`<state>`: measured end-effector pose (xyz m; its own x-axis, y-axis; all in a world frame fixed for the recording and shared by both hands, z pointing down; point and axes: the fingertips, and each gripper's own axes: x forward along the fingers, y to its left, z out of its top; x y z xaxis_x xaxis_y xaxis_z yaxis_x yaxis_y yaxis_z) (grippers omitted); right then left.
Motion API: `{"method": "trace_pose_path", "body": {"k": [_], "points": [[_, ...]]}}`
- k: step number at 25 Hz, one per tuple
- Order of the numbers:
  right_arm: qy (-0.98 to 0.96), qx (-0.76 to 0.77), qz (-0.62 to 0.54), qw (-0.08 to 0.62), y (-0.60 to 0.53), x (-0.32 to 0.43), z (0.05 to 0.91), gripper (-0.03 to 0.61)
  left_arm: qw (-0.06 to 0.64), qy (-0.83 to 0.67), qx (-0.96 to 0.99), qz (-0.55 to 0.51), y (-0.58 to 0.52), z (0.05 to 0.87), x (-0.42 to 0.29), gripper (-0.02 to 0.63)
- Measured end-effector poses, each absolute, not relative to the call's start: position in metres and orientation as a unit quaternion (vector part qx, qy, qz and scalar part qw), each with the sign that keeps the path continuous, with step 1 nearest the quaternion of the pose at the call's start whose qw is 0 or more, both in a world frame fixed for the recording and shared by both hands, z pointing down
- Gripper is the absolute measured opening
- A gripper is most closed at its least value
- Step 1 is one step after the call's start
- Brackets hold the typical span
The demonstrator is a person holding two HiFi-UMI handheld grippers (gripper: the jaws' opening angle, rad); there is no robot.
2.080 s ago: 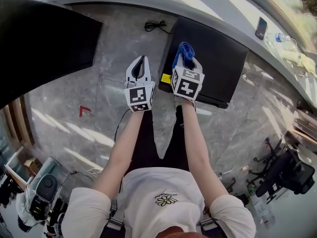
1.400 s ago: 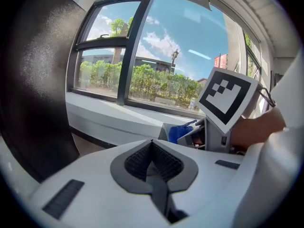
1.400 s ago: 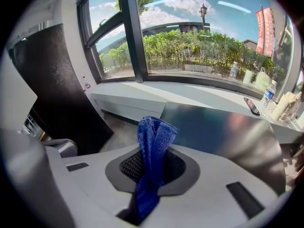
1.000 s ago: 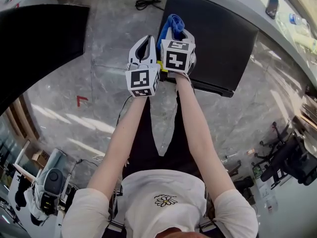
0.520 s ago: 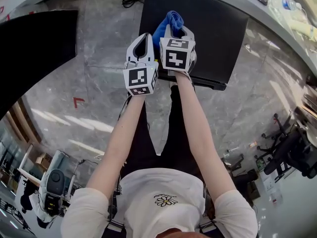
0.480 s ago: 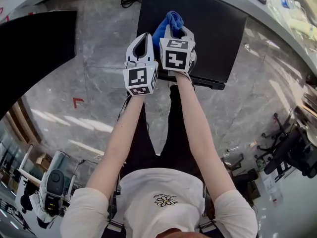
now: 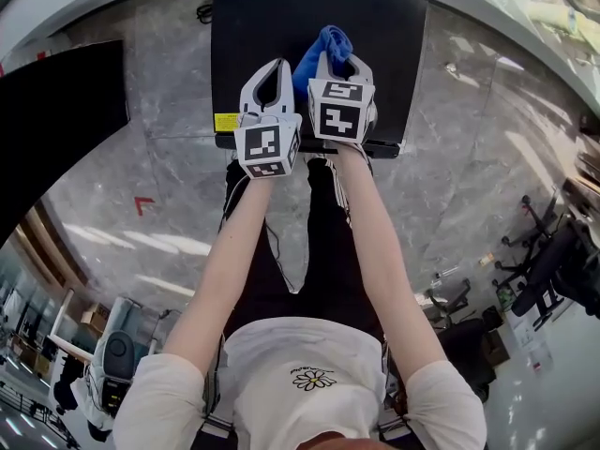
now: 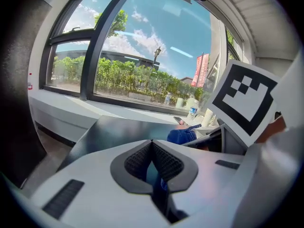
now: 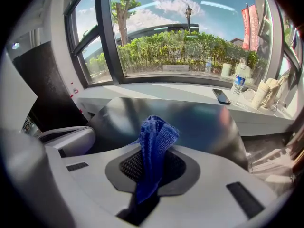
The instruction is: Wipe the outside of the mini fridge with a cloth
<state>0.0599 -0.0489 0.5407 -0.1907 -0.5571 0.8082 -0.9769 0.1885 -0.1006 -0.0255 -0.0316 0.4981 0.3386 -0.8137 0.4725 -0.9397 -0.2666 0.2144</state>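
Note:
The black mini fridge stands on the floor below me, its flat top facing up. My right gripper hangs over that top, shut on a blue cloth whose bunched end sticks out past the jaws. Close beside it on the left, my left gripper is shut with nothing between its jaws, over the fridge's front part. The blue cloth shows to its right in the left gripper view.
A large black cabinet stands to the left. A grey window ledge runs behind the fridge, with a phone, bottles and cups on it. A cable lies on the marble floor. Office chairs are at right.
Both grippers have come forward over the fridge, which now lies squarely under them; the cloth stays held in the right gripper.

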Motion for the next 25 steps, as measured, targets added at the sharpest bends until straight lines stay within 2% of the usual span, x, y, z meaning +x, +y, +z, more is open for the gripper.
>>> {"method": "trace_pose_path", "body": {"k": [11, 25], "points": [[-0.669, 0.590, 0.321, 0.317, -0.041, 0.157, 0.548, 0.064, 0.235, -0.526, 0.804, 0.146, -0.029, 0.508, 0.051, 0.005], [-0.636, 0.626, 0.321, 0.317, -0.030, 0.219, 0.550, 0.064, 0.228, -0.529, 0.802, 0.158, -0.023, 0.516, 0.065, 0.005]]}}
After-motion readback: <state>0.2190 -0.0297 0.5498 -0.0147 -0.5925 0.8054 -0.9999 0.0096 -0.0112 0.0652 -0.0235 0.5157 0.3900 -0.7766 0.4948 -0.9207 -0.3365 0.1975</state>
